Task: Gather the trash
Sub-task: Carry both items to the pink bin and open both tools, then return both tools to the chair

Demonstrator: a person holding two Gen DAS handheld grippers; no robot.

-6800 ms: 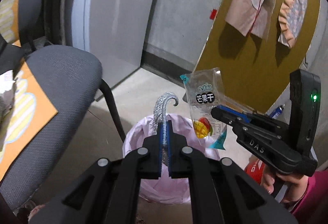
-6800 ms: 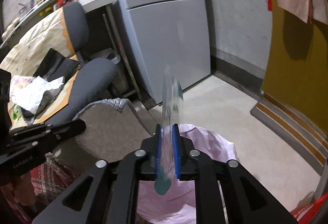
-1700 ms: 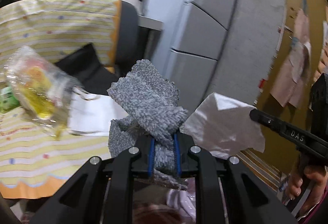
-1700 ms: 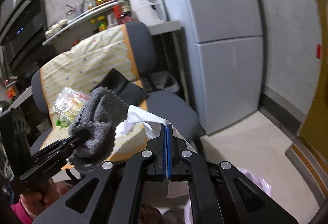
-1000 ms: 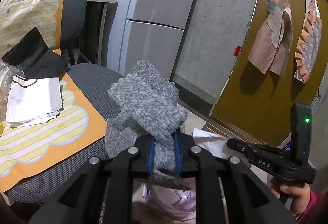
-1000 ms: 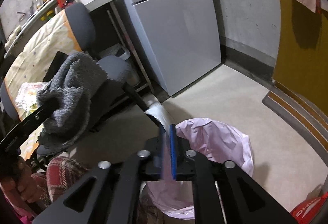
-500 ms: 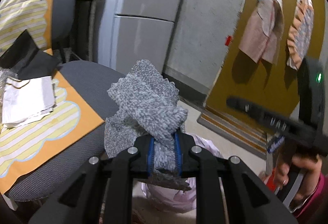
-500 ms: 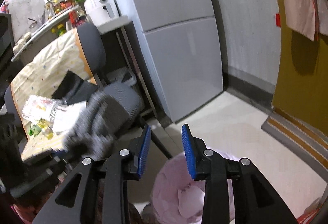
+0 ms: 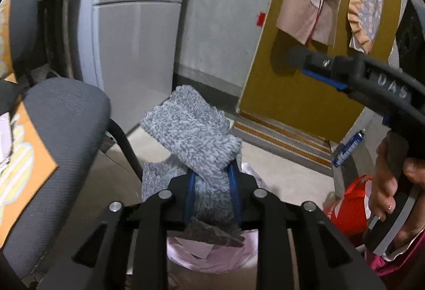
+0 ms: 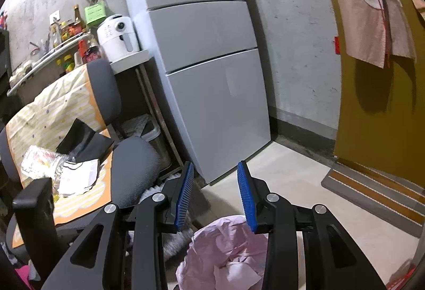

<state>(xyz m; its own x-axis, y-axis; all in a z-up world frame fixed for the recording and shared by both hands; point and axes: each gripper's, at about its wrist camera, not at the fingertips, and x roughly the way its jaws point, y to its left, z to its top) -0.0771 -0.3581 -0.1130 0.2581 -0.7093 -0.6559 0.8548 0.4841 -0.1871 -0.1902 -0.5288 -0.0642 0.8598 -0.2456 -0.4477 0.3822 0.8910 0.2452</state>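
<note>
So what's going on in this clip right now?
A person is collecting trash with handheld tongs. The left tongs are shut on a grey fuzzy cloth, held above the pink-lined bin on the floor. The right tongs are open and empty over the same bin. More litter, a clear plastic wrapper and crumpled paper, lies on the chair.

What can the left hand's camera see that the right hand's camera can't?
Only the left wrist view shows the fluffy grey cloth clamped in the left gripper, a red bag on the floor, and the person's hand holding the right gripper. Only the right wrist view shows the white air fryer, the shelf of bottles, and the wrappers on the chair. Both show the pink trash bag, the grey fridge and the yellow board.
</note>
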